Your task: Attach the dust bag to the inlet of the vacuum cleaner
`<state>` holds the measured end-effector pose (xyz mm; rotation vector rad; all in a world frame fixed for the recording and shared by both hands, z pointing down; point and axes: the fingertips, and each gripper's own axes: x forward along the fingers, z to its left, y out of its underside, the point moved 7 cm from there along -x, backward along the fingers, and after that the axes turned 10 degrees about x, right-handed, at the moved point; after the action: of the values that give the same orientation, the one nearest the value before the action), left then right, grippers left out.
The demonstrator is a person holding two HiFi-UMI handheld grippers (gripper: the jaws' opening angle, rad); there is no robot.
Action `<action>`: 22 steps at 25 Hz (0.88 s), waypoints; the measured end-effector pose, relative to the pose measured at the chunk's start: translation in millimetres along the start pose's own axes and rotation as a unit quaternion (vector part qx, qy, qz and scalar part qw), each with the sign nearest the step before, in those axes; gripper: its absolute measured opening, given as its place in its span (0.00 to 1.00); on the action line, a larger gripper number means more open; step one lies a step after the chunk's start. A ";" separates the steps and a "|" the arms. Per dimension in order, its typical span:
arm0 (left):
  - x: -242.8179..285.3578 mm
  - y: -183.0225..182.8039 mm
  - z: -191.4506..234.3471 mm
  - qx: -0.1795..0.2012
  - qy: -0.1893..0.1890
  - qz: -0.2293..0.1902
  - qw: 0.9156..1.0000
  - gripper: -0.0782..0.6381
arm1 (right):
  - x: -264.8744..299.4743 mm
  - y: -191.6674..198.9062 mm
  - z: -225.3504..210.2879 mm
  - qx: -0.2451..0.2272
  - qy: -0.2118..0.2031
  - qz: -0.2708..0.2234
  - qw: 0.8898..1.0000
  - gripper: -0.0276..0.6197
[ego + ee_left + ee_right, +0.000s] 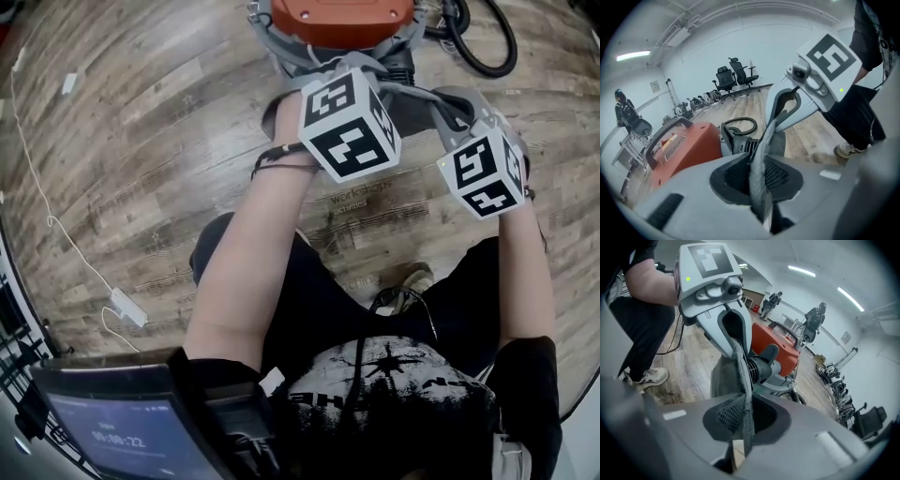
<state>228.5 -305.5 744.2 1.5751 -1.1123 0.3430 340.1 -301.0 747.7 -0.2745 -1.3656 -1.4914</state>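
The grey dust bag (763, 140) is stretched between the two grippers, just in front of the black ribbed inlet (759, 367) of the orange vacuum cleaner (689, 147). The left gripper (759, 180) pinches one edge of the cloth and the right gripper (743, 418) pinches another, above a wooden floor (141, 141).

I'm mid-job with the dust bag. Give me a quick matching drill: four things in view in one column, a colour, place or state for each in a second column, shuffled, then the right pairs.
Column one
1. vacuum cleaner
2. hose
3. dust bag
4. office chairs

Column two
A. grey fabric, pinched in both pairs of jaws
B. black loop on the floor by the machine
C. orange body with a dark handle
D. standing by the far wall

Pairs: 1-C, 2-B, 3-A, 4-D
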 end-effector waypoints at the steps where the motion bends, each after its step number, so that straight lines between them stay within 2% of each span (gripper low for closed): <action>1: 0.6 -1.0 1.4 0.005 -0.005 -0.004 1.000 0.19 | 3.7 3.3 -0.3 0.006 -0.001 0.002 1.000 0.08; 4: 0.9 -3.5 0.6 0.003 -0.011 -0.016 1.000 0.20 | 9.8 7.7 -2.5 0.014 0.004 0.008 1.000 0.08; 6: 0.2 -1.9 -1.1 -0.008 -0.009 -0.019 1.000 0.19 | 8.8 4.6 -4.4 0.002 0.012 0.010 1.000 0.08; 14: 11.1 28.8 -11.6 -0.066 0.042 0.011 0.997 0.15 | 4.6 -34.4 1.3 -0.073 0.021 -0.002 0.997 0.09; 17: 11.7 25.4 -9.9 -0.046 0.029 0.019 0.998 0.15 | 4.8 -29.4 -1.8 -0.055 0.017 -0.009 0.998 0.09; 22: -0.1 4.4 -7.2 -0.015 -0.010 -0.013 1.000 0.17 | 5.9 0.0 -3.6 -0.008 0.015 -0.010 1.000 0.08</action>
<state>227.4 -298.8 749.2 1.5681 -1.1076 0.2919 339.2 -307.0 751.0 -0.2471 -1.3371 -1.5181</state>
